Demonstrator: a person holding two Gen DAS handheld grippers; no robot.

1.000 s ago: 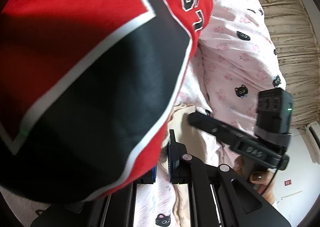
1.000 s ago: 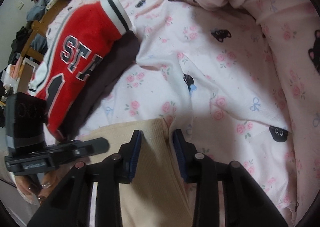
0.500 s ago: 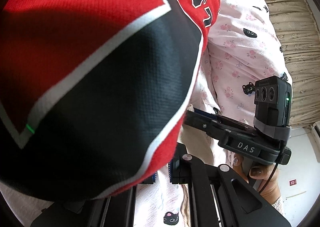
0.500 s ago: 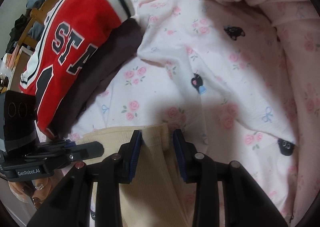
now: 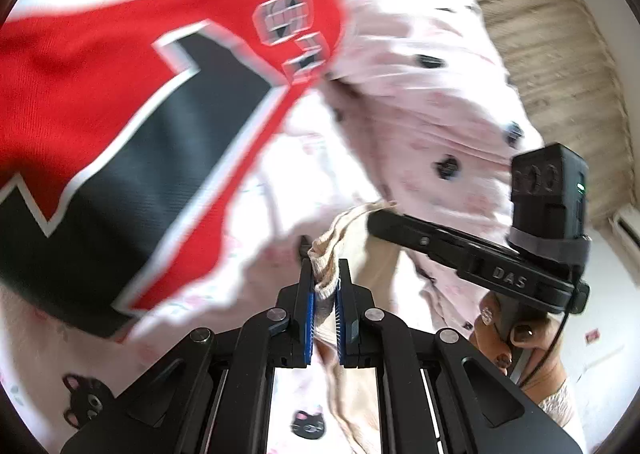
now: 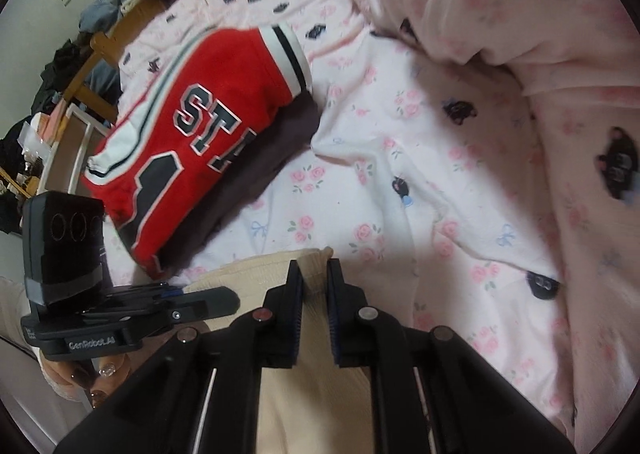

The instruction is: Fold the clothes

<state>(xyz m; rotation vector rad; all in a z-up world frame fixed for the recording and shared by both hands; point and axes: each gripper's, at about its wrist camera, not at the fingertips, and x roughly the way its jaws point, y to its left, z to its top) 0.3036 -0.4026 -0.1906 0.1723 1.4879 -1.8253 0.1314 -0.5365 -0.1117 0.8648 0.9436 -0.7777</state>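
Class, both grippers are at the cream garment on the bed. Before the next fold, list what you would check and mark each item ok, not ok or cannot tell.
1. Left gripper shut on the cream garment edge: ok.
2. Right gripper shut on the garment's ribbed edge: ok.
3. Both grips on the same edge: cannot tell.
4. Red jersey stack apart from the garment: ok.
5. Bare bedsheet ahead for laying the fold: ok.
6. Garment free of twists: cannot tell, mostly hidden.
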